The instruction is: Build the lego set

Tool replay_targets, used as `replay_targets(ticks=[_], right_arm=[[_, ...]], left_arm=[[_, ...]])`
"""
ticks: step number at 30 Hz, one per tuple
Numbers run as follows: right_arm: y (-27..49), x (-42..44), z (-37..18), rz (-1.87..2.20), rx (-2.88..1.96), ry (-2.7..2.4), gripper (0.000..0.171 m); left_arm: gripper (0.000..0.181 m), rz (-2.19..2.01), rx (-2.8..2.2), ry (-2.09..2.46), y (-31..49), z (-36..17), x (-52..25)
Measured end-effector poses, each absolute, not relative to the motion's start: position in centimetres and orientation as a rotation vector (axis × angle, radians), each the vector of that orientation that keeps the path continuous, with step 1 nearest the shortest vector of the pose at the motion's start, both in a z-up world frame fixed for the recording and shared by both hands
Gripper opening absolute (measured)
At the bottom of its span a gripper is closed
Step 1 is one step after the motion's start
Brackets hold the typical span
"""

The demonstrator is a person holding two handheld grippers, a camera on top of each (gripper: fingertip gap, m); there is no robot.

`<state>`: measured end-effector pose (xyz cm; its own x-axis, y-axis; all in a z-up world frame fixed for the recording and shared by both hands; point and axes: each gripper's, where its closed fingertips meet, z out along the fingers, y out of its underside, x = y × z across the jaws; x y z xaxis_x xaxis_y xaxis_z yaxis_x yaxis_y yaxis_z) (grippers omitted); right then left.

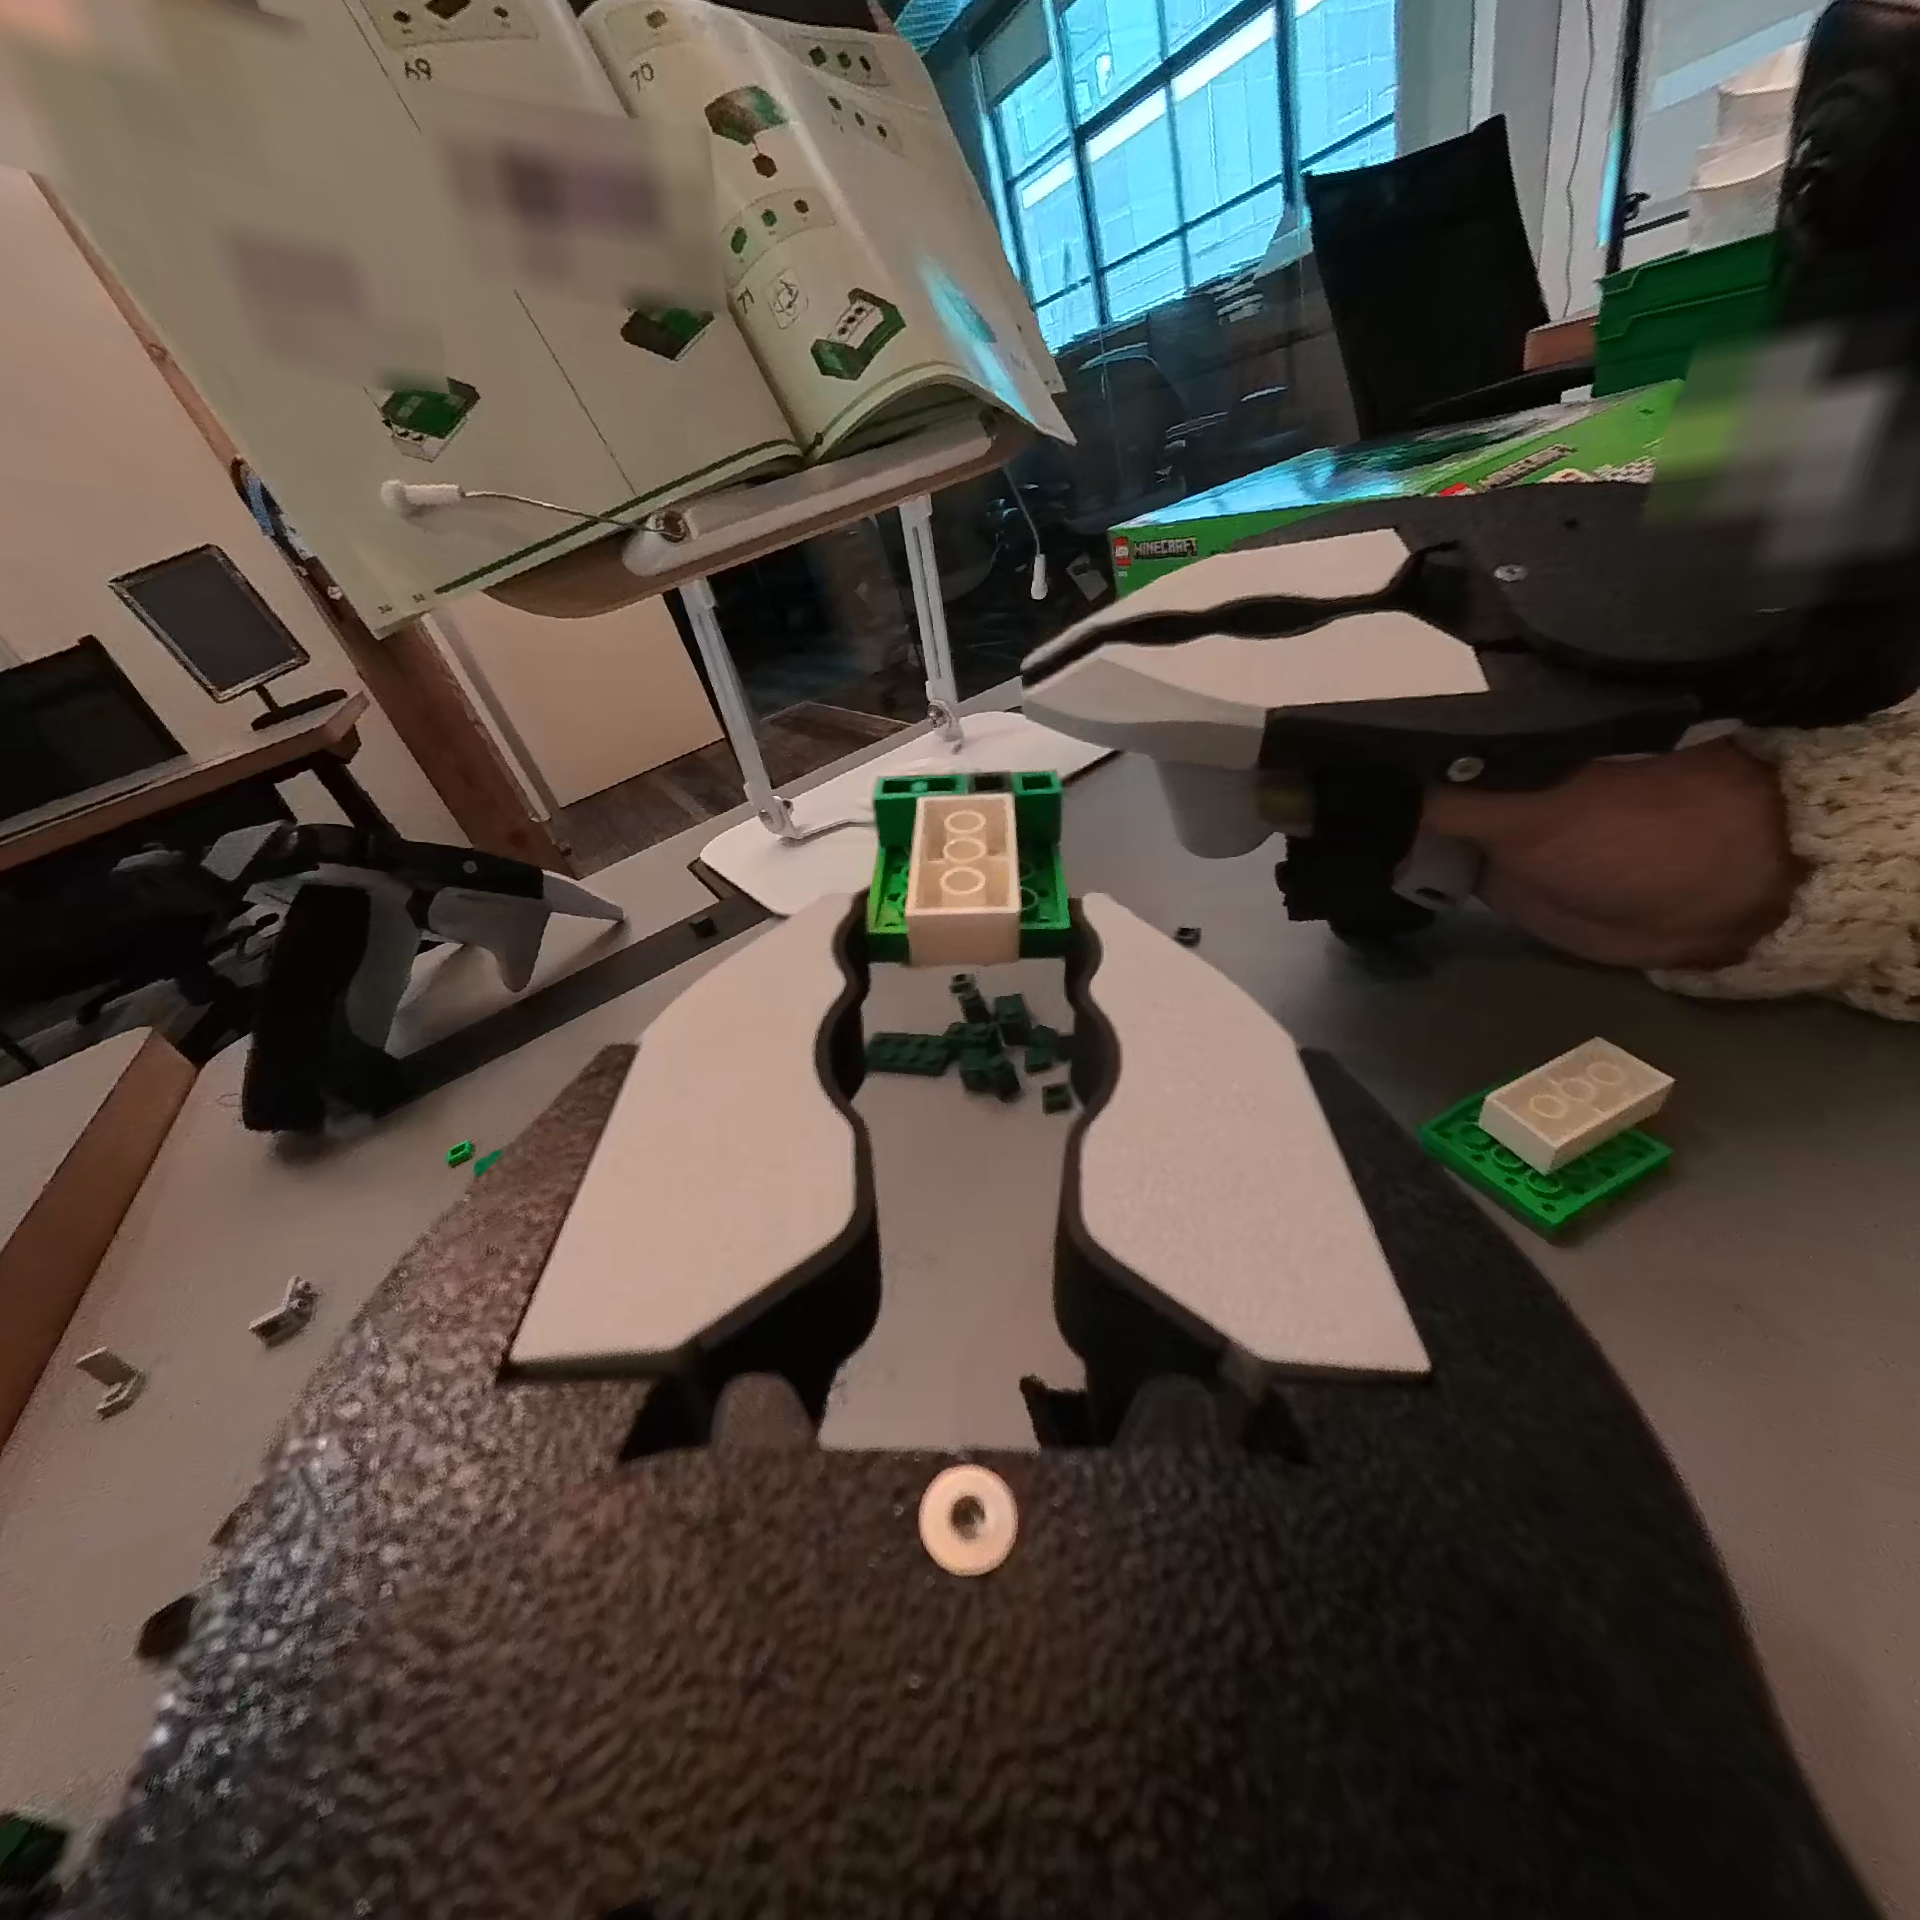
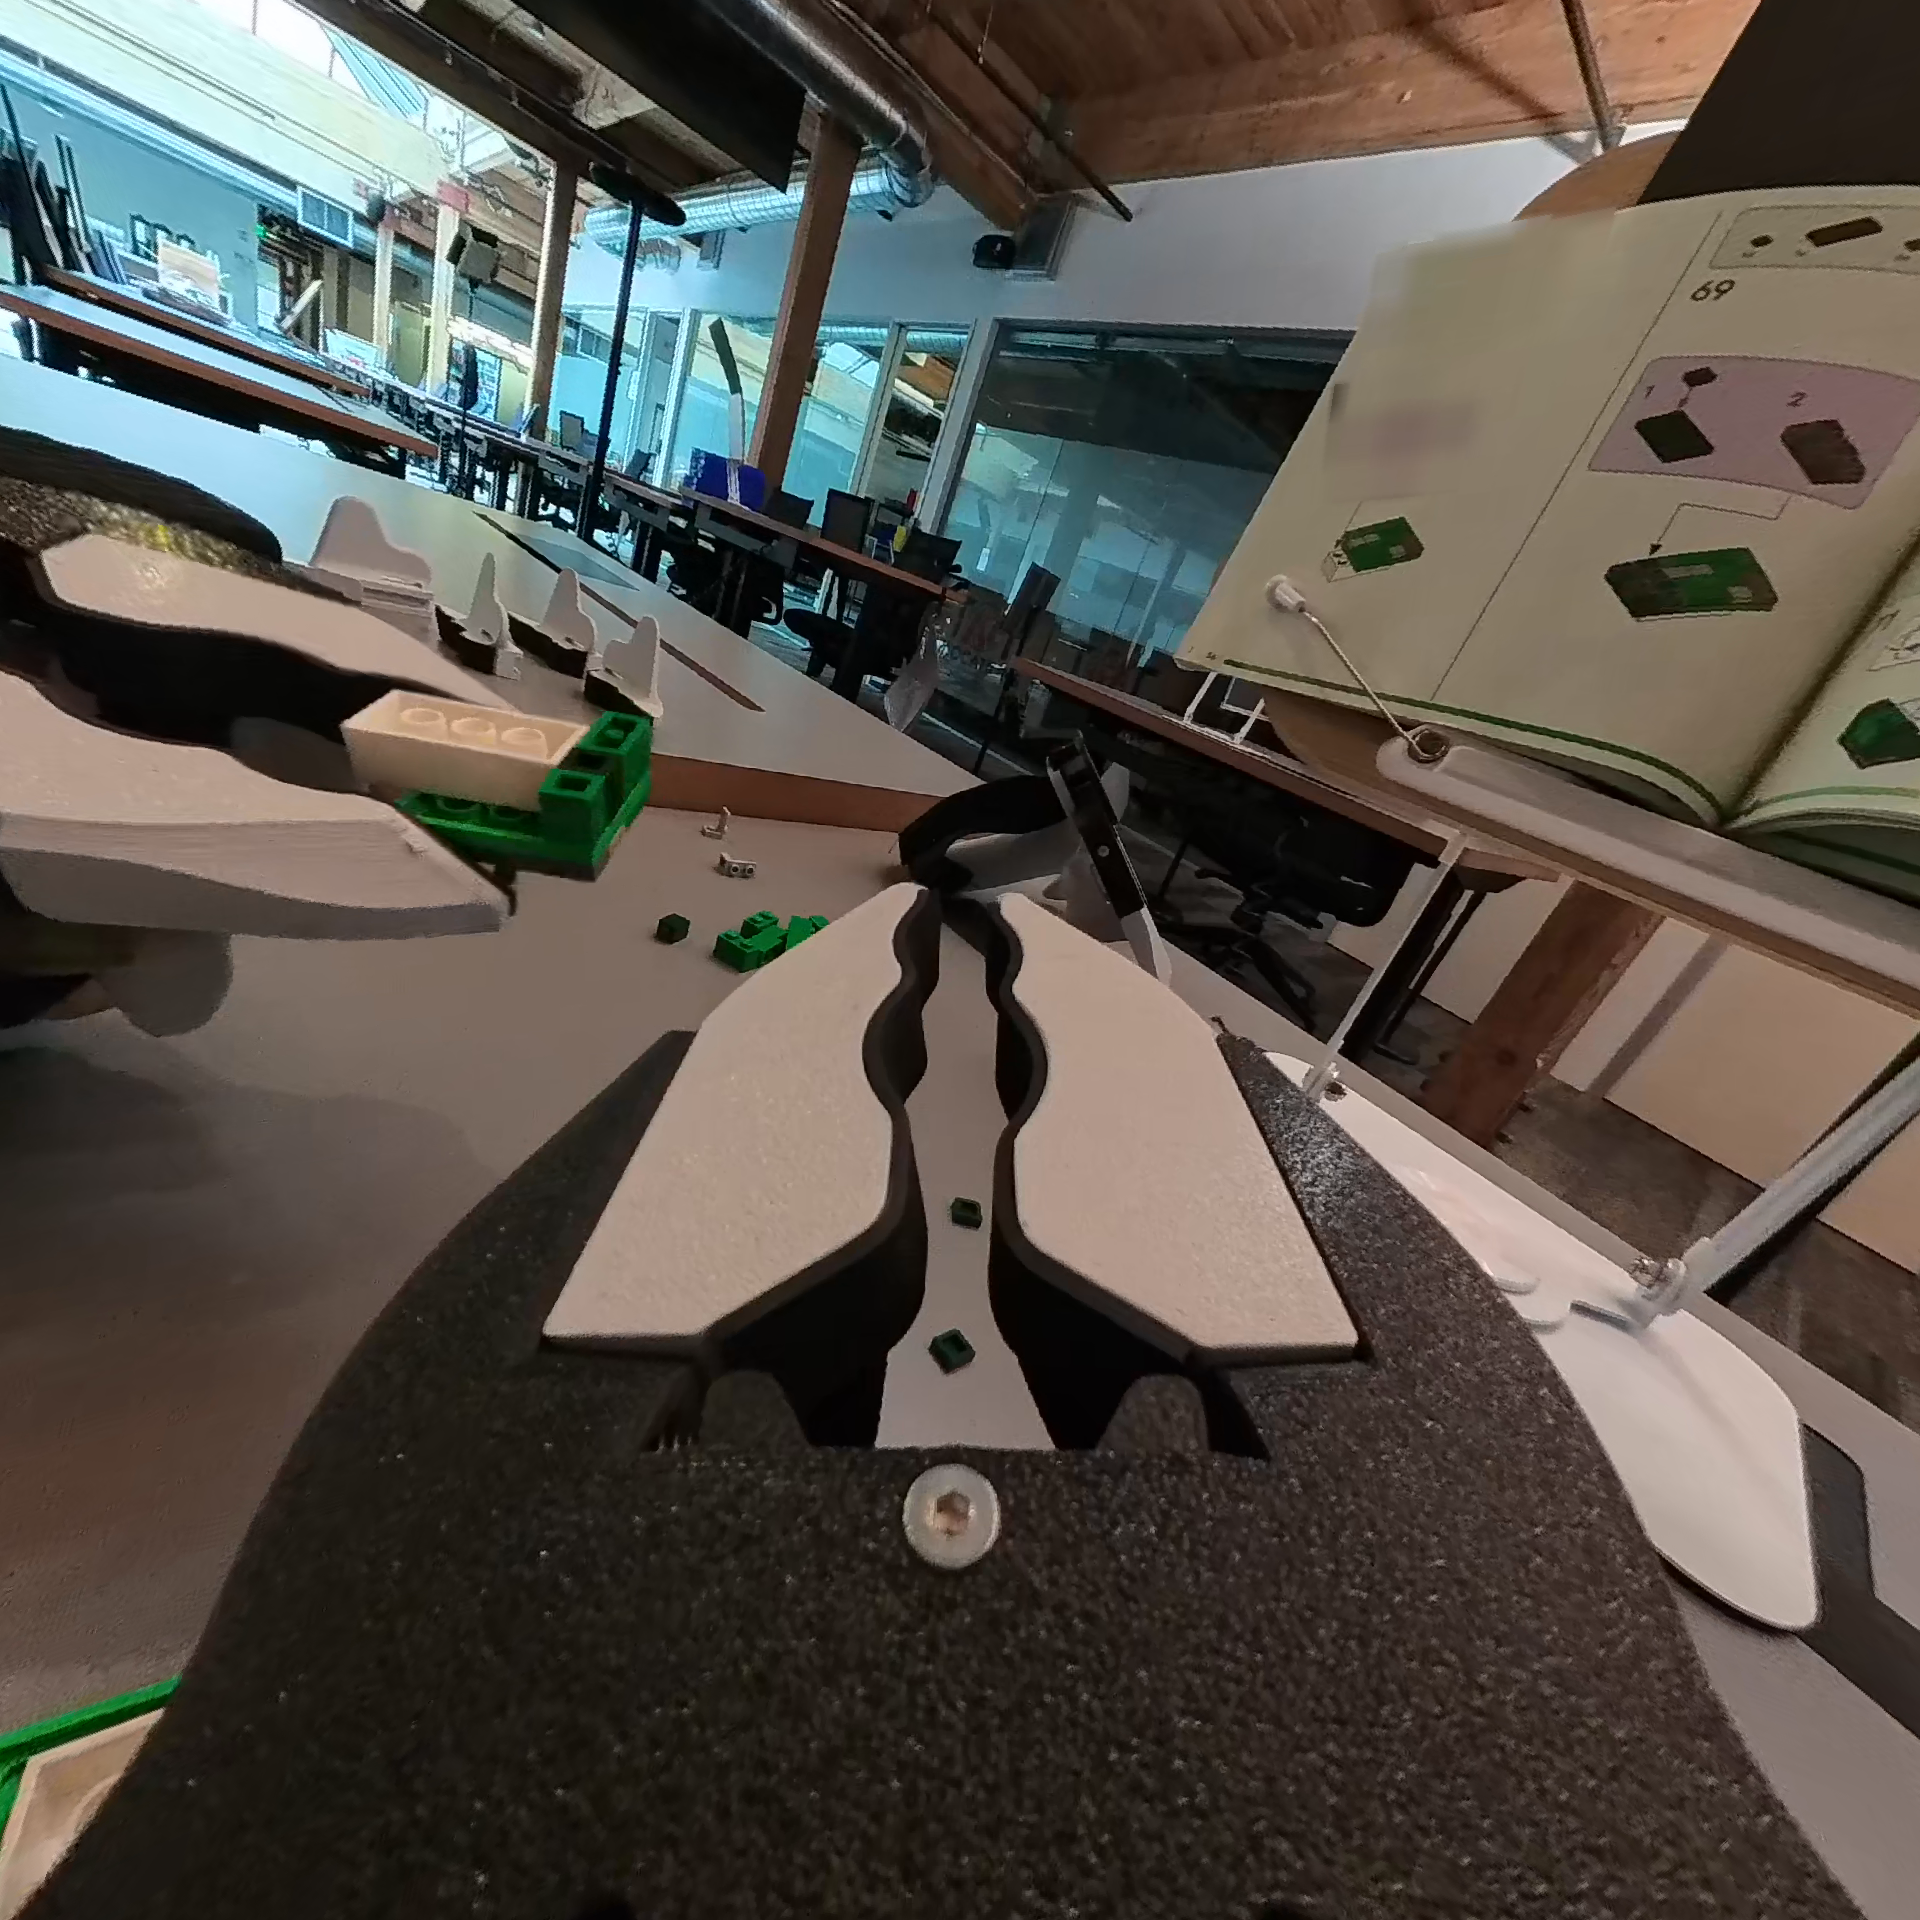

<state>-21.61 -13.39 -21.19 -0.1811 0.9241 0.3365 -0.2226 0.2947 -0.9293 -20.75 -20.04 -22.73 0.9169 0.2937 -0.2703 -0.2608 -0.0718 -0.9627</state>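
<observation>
1. The left gripper point(image 1: 964, 935) pinches a green and white lego piece point(image 1: 966, 883) up above the table point(image 1: 1558, 1403).
2. The right gripper point(image 2: 961, 914) is nearly pressed together and looks empty.
3. Dark green bricks point(image 1: 987, 1049) lie below.

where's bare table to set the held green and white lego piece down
Free: grey tabletop between the dark green loose brick pile and the second green plate with white brick; also the near-left table, bar a few tiny pieces. Crowded: directly under the left gripper, on that pile.
</observation>
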Motion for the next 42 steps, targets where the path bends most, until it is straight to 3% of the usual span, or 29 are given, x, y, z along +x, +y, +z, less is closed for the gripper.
replay_targets(ticks=[9, 25, 32, 37, 42], right_arm=[[-13.4, -21.6, -21.3, 1.191, -0.718, -1.357, 0.000], [-13.8, -21.6, -21.6, 1.204, -0.730, -1.399, 0.003], [-13.6, -22.9, -22.1, 1.183, -0.802, -1.701, 0.009], [-12.6, -24.5, -25.3, 1.194, -1.011, -2.162, 0.010], [-10.6, -25.4, -28.3, 1.012, -0.870, -2.594, 0.012]], left_arm=[[0.036, 0.425, -1.596, -0.034, -20.0, -22.9, -20.6], [0.036, 0.344, -1.724, 0.003, -19.8, -24.5, -19.8], [0.036, 0.540, -1.707, -0.114, -20.9, -24.2, -22.2], [0.036, 0.662, -1.633, -0.346, -23.8, -23.4, -25.9], [0.036, 0.621, -1.599, -0.395, -24.8, -23.1, -26.8]])
